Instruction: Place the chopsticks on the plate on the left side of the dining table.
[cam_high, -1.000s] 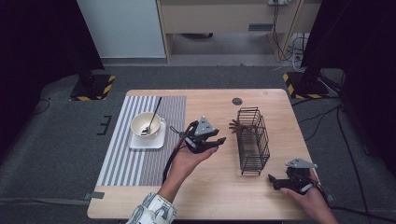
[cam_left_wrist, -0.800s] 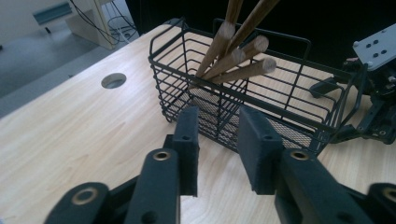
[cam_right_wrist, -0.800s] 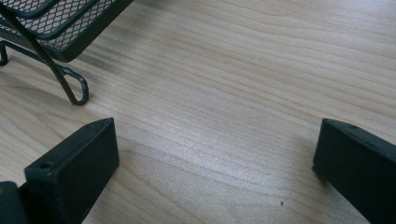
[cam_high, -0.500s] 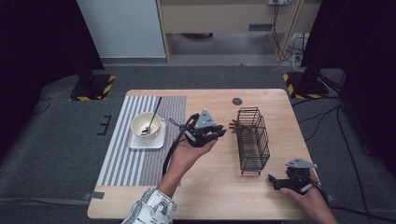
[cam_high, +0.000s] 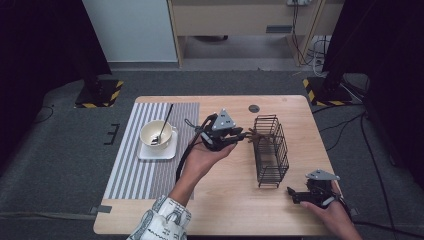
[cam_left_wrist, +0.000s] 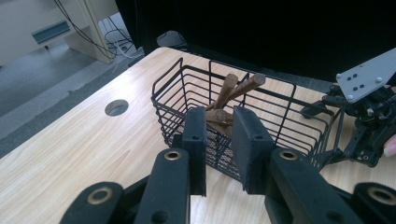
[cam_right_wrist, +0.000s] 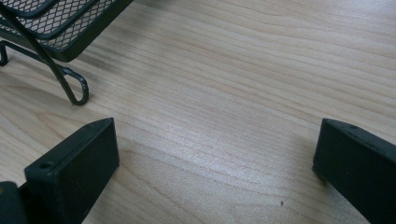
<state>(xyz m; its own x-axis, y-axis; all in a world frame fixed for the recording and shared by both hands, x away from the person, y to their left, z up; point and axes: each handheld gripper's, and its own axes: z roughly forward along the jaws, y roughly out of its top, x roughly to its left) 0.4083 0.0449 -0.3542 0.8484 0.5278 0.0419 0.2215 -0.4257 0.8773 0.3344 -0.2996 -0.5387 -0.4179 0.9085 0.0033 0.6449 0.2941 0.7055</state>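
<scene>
In the high view the left gripper (cam_high: 239, 136) sits at the centre of the frame, held up in an open palm, its tips pointing right at the near end of the wire basket (cam_high: 270, 150). In the left gripper view its jaws stand a narrow gap apart with nothing between them — they line up with the brown wooden sticks (cam_left_wrist: 232, 95) that lean inside the basket (cam_left_wrist: 243, 121), but whether they touch the wire I cannot tell. In the high view the sticks (cam_high: 256, 138) show at the basket's left end, just beside the gripper tips.

The right gripper (cam_high: 296, 195) rests low at the lower right of the high view, on the worktop (cam_high: 230, 200), near the basket's lower end but apart from it. In the right gripper view its jaws are spread wide over bare wood, with a basket foot (cam_right_wrist: 74, 88) at the upper left of that frame.

At the left of the high view a cup (cam_high: 156, 135) with a spoon (cam_high: 164, 125) in it stands on a white saucer (cam_high: 157, 150) — all on a striped mat (cam_high: 145, 165). A small round hole (cam_high: 254, 108) lies in the worktop above the basket.
</scene>
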